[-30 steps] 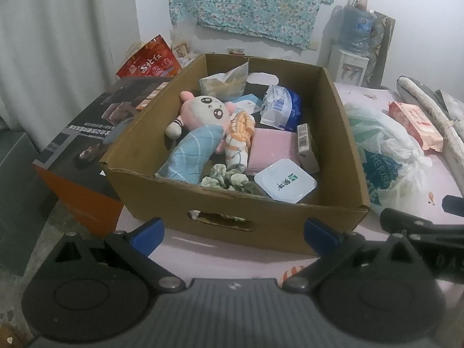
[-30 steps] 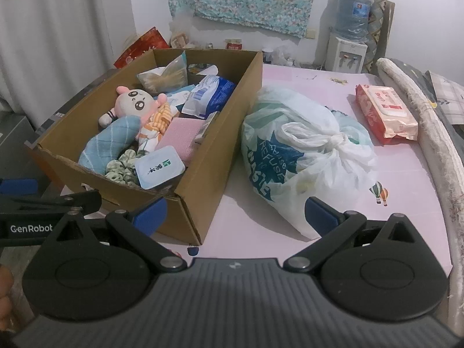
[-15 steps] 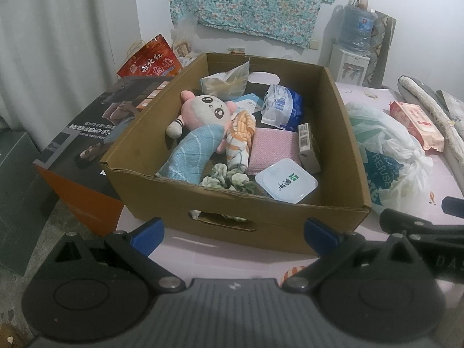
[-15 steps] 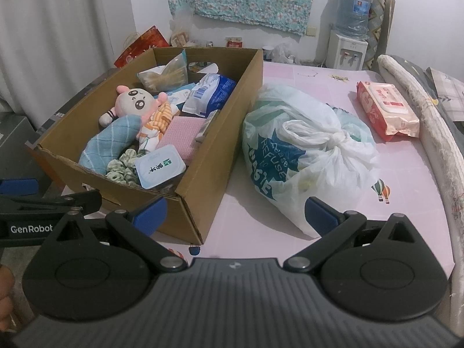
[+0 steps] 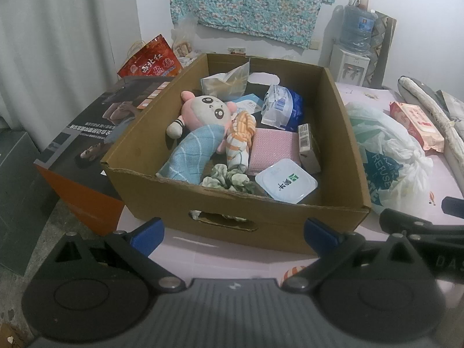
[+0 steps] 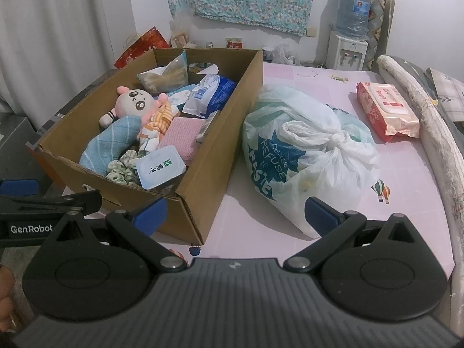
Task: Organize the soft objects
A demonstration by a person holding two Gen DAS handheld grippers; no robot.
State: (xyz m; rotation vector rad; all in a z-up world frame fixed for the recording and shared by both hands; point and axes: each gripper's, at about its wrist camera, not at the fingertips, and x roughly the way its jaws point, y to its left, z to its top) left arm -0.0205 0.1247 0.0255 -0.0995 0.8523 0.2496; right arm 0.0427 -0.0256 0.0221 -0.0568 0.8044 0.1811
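Note:
An open cardboard box (image 5: 235,217) (image 6: 203,191) stands on the pink mat. Inside lie a pink plush doll (image 5: 207,111) (image 6: 134,103), a blue rolled cloth (image 5: 191,153) (image 6: 111,143), a striped orange cloth (image 5: 240,136), a green scrunchie (image 5: 229,178), a pink sponge pad (image 5: 274,150) and a white tub (image 5: 287,184) (image 6: 161,169). My left gripper (image 5: 232,230) hangs open in front of the box's near wall, empty. My right gripper (image 6: 235,211) is open too, empty, between the box corner and a tied white plastic bag (image 6: 307,156).
A pink wet-wipes pack (image 6: 387,110) lies at the right on the mat. A rolled mat (image 6: 426,116) runs along the right edge. A dark printed carton (image 5: 95,133) sits left of the box, with a red bag (image 5: 150,65) behind it. A water dispenser (image 6: 349,40) stands at the back.
Both views have shifted only slightly; the right wrist camera has crept a little forward and right. Nothing in the box has moved, and both grippers stay open.

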